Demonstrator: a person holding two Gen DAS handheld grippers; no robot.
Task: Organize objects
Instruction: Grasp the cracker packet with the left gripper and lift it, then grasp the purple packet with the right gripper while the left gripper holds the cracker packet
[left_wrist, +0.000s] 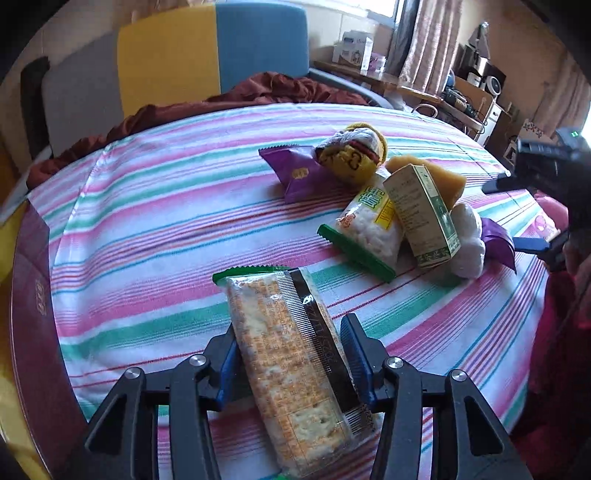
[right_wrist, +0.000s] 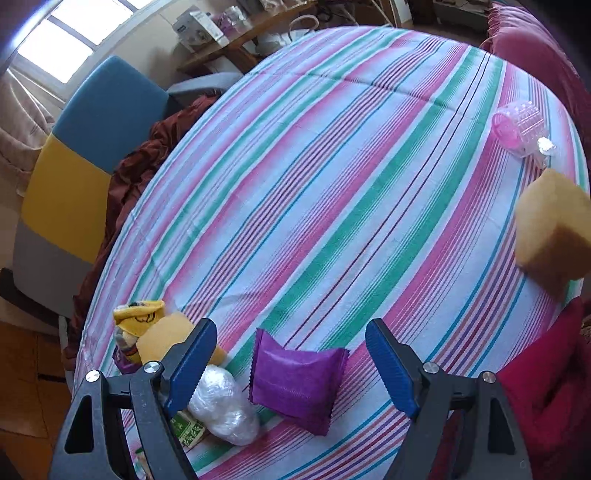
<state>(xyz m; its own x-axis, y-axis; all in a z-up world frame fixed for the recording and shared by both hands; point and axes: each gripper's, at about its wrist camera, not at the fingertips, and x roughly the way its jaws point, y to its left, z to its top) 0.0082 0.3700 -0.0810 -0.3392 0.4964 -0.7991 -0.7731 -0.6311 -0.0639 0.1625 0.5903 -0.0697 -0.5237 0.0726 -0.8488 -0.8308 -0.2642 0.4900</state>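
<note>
My left gripper (left_wrist: 290, 332) is shut on a long clear packet of crackers (left_wrist: 295, 369), its blue pads pressing on both long sides, above the striped cloth (left_wrist: 166, 236). Beyond it lies a heap: a purple packet (left_wrist: 299, 173), a yellow plush toy (left_wrist: 351, 158), a rice-snack bag with a green edge (left_wrist: 369, 229), a green-and-white box (left_wrist: 424, 214), a tan sponge (left_wrist: 447, 177) and a white plastic bundle (left_wrist: 469, 243). My right gripper (right_wrist: 291, 325) stands open over a second purple packet (right_wrist: 295, 384), which lies between its fingers with gaps on both sides.
A pink ridged plastic roller (right_wrist: 517, 129) and a second tan sponge (right_wrist: 554, 236) sit near the right rim of the striped cloth (right_wrist: 332, 166). Red fabric (right_wrist: 546, 387) lies at the near right. A blue-and-yellow chair (right_wrist: 92, 147) with dark red cloth stands beyond the table.
</note>
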